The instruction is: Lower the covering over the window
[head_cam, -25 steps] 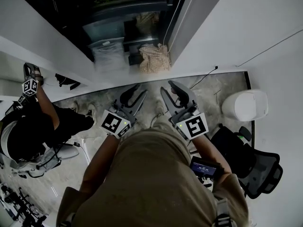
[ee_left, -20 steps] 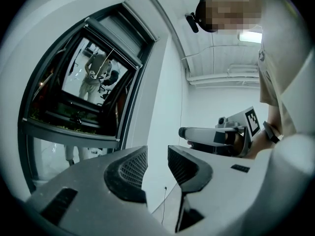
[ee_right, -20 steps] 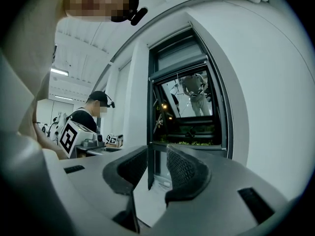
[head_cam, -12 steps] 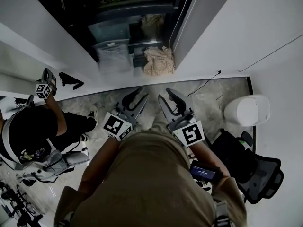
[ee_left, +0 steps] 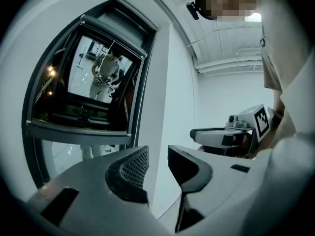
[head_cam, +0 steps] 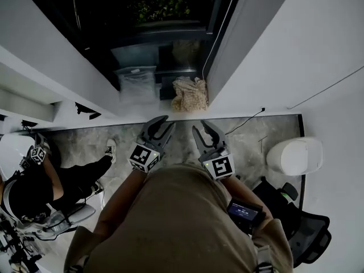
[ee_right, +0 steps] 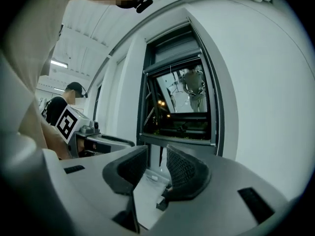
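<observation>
The dark window (head_cam: 159, 33) in its grey frame fills the top of the head view, its glass uncovered. A thin cord (head_cam: 219, 27) hangs along the frame's right side. My left gripper (head_cam: 161, 124) and right gripper (head_cam: 203, 131) are held side by side in front of my body, pointing at the window and well short of it. Both stand open with nothing between their fingers. In the left gripper view the window (ee_left: 93, 82) lies left of the left gripper (ee_left: 157, 168). In the right gripper view the window (ee_right: 182, 102) stands straight beyond the right gripper (ee_right: 157, 168).
Plastic boxes (head_cam: 136, 81) and a cloth bundle (head_cam: 187, 92) sit at the window's foot. Another person (head_cam: 40, 192) with a gripper sits at the left. A white bin (head_cam: 296, 141) and a black office chair (head_cam: 304, 235) stand at the right. A cable (head_cam: 244, 120) crosses the floor.
Both grippers have sunk and drawn closer to my body, jaws unchanged. The view has tipped up to take in more of the window. The person at the left has lowered their arm.
</observation>
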### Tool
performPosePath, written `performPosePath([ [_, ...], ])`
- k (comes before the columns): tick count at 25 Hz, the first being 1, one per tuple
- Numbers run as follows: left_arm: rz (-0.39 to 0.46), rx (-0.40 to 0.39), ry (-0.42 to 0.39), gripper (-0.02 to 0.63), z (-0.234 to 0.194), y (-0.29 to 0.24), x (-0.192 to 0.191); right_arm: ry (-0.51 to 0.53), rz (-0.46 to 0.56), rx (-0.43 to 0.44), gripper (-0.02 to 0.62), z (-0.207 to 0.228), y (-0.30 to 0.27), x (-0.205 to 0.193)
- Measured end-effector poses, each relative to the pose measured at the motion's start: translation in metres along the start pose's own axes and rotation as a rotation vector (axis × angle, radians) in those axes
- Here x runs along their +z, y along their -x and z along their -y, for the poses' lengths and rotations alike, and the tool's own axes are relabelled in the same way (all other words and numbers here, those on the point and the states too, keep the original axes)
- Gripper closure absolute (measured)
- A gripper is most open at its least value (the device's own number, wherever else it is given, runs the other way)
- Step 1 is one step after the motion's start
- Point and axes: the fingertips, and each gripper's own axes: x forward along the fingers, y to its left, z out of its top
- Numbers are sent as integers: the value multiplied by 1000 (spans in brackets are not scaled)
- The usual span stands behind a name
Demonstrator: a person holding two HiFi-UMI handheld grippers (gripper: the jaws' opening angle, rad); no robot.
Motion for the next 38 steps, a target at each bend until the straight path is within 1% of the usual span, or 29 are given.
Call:
performPosePath([
  [3,-18,50,39,474,-4,-14,-21,-37,-42,-4,489,19,7,-30],
  [6,-26,72,65,474,-1,-25,-34,-51,-66,-12,489,38,12,-51],
  [11,-80,64,85,474,20,-42,-69,-101,-106,-2,489,51,21,-73],
  [14,-105,49,93,474,33,-54,-81,-131,-128,8,489,60,24,-83],
  [18,-109,45,108,474,37,-66,-84,-125,-136,21,489,71,27,-91],
  [21,-118,43,120,474,33,-71,-84,-157,-155,26,489,71,24,-95],
  [26,-137,3,112,474,33,-75,-80,-173,-153,17,489,69,16,-92],
  [29,-141,-1,110,474,24,-75,-77,-198,-161,-3,489,69,11,-96],
  [38,-163,-17,119,474,-5,-56,-75,-204,-165,-2,489,43,-14,-90],
])
